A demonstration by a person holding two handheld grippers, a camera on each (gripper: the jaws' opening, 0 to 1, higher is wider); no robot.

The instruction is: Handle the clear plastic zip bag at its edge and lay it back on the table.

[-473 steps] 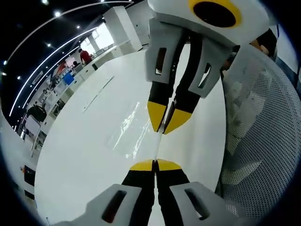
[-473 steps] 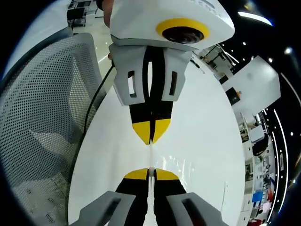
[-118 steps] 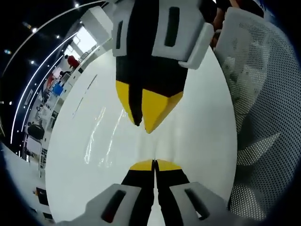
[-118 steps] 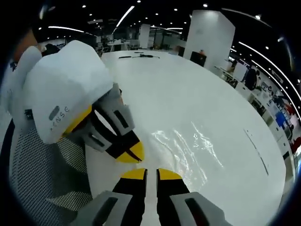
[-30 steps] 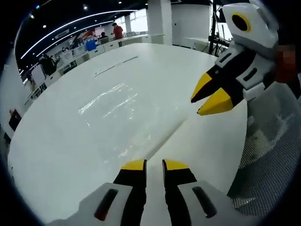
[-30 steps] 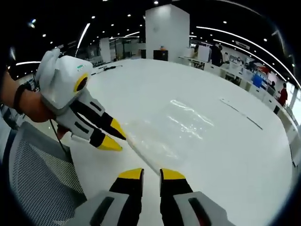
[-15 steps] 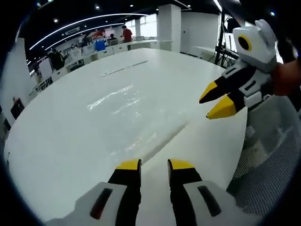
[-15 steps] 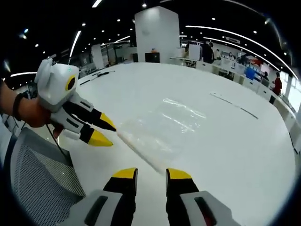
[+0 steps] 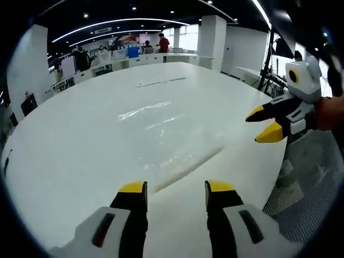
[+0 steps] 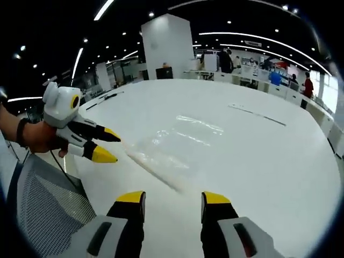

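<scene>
Clear zip bag (image 9: 161, 137) lies flat on the white table (image 9: 64, 161), near edge just ahead of both claws. Left gripper (image 9: 176, 187) & right gripper (image 10: 167, 198) both spread wide, empty. Looks like release is done: lift straight up w/o snagging the film

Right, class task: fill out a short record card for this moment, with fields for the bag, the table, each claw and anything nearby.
bag: clear plastic zip bag lying flat on the table, nothing gripping it
table: large white table, bag near its edge
left claw: left claw open, empty, just short of the bag's near edge
right claw: right claw open, empty, also facing the bag's edge
nearby: white mesh chair beside the table edge
</scene>
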